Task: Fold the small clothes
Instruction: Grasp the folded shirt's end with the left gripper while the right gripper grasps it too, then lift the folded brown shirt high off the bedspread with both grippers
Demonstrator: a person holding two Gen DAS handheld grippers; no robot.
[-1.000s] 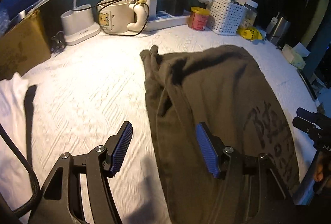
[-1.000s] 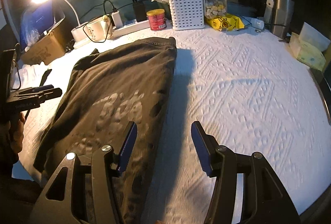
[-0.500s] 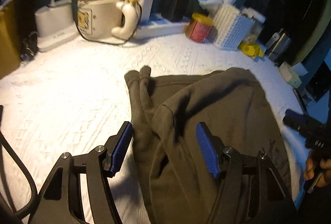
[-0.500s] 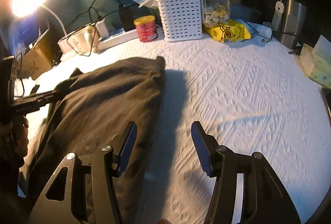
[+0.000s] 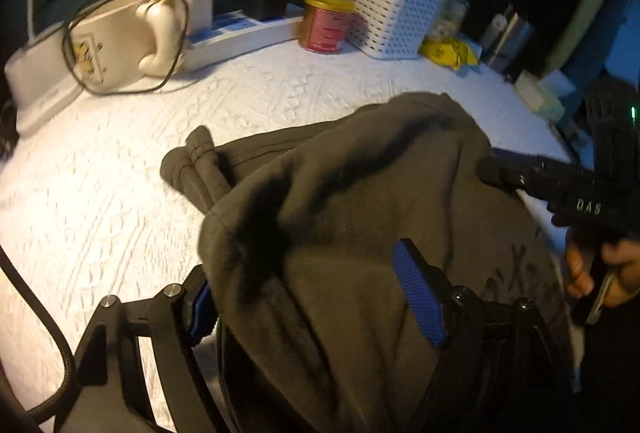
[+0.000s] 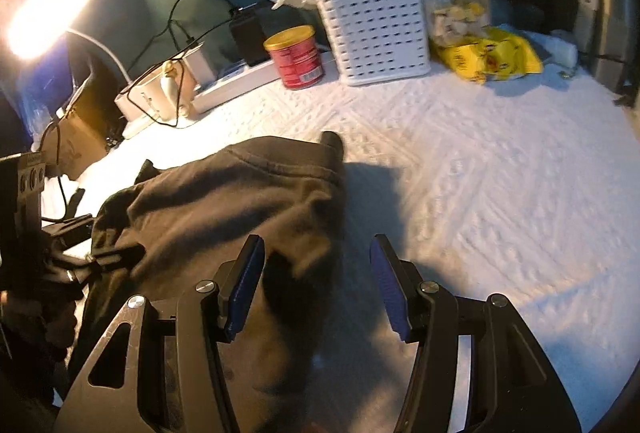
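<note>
The shirt (image 5: 360, 193) lies bunched on the white cover (image 5: 100, 193), soft and limp, so we'd pinch its hemmed edge. Our left gripper (image 5: 316, 297) has just been opening, cloth draped between the jaws; the right gripper (image 6: 316, 285) gapes, holding nothing.

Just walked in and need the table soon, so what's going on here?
A person is folding a dark olive garment on the white textured cover, with a two-finger tool in each hand. The left tool has just been opening; cloth bunches between its jaws and drapes over one pad. The right tool is open at the garment's right edge. The fold is only partly done.
</note>
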